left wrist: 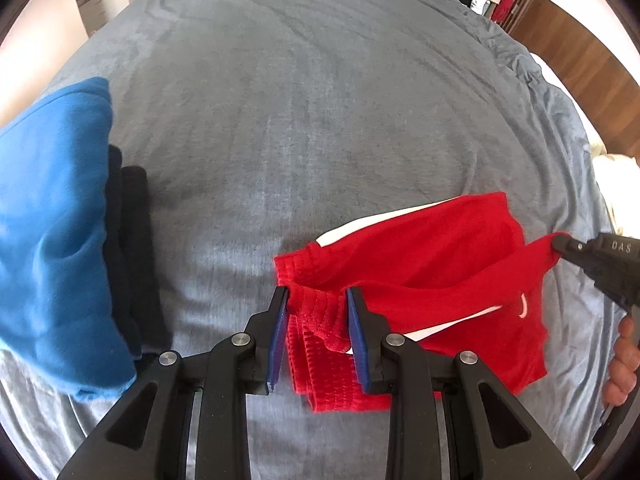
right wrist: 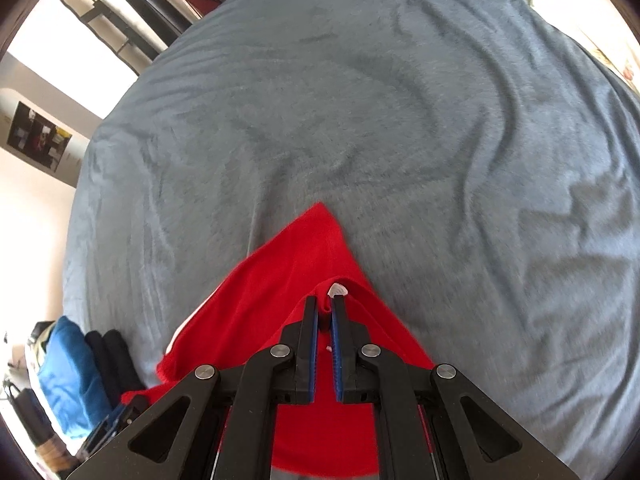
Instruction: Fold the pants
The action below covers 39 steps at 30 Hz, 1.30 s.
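- The red pants (left wrist: 436, 248) hung low over the grey bed (left wrist: 300, 100), partly folded, a white stripe showing.
- The left gripper (left wrist: 318, 312) clamped the bunched ribbed waistband.
- The right gripper (right wrist: 326, 312) pinched a cloth edge, jaws nearly together.
- A blue garment (left wrist: 52, 220) and dark clothes (left wrist: 136, 248) lay at the left.

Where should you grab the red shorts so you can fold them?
Best by the top edge, as now: the left gripper pinches the thick ribbed waistband of the red shorts from above, and the right gripper holds a far corner. Two spread grips probably keep the floppy cloth flat.
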Each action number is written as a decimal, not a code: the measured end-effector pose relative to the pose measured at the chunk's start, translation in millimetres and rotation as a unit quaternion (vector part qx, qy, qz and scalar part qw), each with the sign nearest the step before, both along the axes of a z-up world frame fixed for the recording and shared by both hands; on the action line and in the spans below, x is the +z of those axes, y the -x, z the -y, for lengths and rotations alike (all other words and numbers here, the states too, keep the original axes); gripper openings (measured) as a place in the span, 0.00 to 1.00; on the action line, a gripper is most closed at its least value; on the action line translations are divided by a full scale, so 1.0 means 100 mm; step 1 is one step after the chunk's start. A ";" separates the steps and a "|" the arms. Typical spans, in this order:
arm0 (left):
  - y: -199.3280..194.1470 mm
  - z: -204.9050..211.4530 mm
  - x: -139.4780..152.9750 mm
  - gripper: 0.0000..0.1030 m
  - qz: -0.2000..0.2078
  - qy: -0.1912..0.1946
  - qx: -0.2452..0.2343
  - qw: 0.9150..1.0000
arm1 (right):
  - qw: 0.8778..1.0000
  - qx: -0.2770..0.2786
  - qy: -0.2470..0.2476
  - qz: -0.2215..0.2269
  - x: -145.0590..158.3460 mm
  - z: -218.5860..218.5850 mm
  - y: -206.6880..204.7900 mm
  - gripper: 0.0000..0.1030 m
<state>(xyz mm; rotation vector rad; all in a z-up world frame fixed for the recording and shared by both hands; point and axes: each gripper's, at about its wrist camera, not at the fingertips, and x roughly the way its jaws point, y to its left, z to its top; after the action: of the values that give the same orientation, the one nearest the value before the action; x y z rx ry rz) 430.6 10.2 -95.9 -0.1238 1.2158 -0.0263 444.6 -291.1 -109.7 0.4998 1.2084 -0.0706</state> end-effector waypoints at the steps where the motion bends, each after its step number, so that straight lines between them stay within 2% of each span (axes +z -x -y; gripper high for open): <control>1: -0.01 0.01 -0.01 0.30 0.003 -0.004 -0.005 1.000 | 1.000 0.001 0.001 -0.001 -0.03 0.00 -0.04 0.07; 7: 0.00 0.06 0.00 0.47 0.044 -0.032 -0.039 0.998 | 1.000 0.000 0.005 -0.003 -0.16 0.02 -0.24 0.07; 9: 0.01 0.05 0.02 0.54 0.053 -0.037 -0.041 0.997 | 1.000 0.003 0.008 0.000 -0.19 0.00 -0.32 0.07; 11: 0.02 0.04 0.04 0.57 0.064 -0.036 -0.039 0.997 | 1.000 0.007 0.015 0.004 -0.20 -0.02 -0.40 0.07; 14: -0.01 0.00 0.00 0.57 0.062 -0.036 -0.035 0.997 | 1.000 0.020 0.019 0.009 -0.22 -0.09 -0.52 0.07; 16: -0.05 -0.03 -0.04 0.57 0.058 -0.030 -0.027 0.998 | 0.999 0.026 0.024 0.008 -0.23 -0.13 -0.58 0.12; 18: -0.06 -0.05 -0.07 0.57 0.056 -0.023 -0.020 0.998 | 0.999 0.031 0.036 0.014 -0.21 -0.16 -0.61 0.37; 19: -0.09 -0.08 -0.09 0.57 0.058 -0.020 -0.016 0.998 | 0.998 0.031 0.048 0.020 -0.18 -0.16 -0.61 0.40; 21: -0.11 -0.10 -0.13 0.57 0.062 -0.021 -0.011 0.998 | 0.996 0.034 0.076 0.036 -0.10 -0.16 -0.58 0.40; 24: -0.17 -0.12 -0.21 0.57 0.065 -0.016 -0.006 0.998 | 0.992 0.042 0.114 0.034 -0.06 -0.17 -0.53 0.40; 32: -0.32 -0.13 -0.44 0.57 0.060 -0.006 0.004 0.998 | 0.995 0.047 0.089 0.019 -0.28 -0.13 -0.34 0.40; 37: -0.39 -0.10 -0.55 0.57 0.056 -0.004 -0.004 0.998 | 0.995 0.053 0.087 0.007 -0.45 -0.14 -0.36 0.40; 38: -0.39 -0.10 -0.56 0.55 0.056 -0.004 -0.005 0.998 | 0.994 0.056 0.090 0.005 -0.48 -0.15 -0.37 0.40; 39: -0.39 -0.10 -0.56 0.44 0.058 -0.001 -0.007 0.998 | 0.994 0.059 0.090 0.006 -0.50 -0.15 -0.39 0.40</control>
<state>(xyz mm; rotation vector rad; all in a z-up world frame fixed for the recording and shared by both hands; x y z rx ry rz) 469.6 19.9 -151.8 -0.1099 1.1013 -0.0447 483.3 -276.6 -159.7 0.2692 1.2055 -0.0750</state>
